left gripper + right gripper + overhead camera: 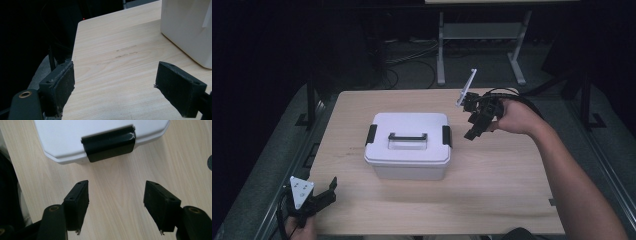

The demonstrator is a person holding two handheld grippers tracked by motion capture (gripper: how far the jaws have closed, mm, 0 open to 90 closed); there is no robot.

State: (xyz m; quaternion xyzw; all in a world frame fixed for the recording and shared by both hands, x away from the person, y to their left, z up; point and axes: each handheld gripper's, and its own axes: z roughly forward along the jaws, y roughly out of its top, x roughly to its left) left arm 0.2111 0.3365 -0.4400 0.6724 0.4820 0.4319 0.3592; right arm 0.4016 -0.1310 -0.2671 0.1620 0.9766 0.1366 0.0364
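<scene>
The white box sits mid-table, lid on, a black latch at each end. The right gripper hangs just off the box's right end, facing that latch, jaws apart and empty. The left gripper rests at the table's near left corner, jaws apart, empty.

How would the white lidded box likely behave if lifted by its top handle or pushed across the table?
The white box looks like rigid plastic, so probably stiff. Its wide, low shape suggests sliding rather than tipping on the smooth wooden table. Both black side latches appear closed, so the lid likely stays on when lifted by the handle.
</scene>
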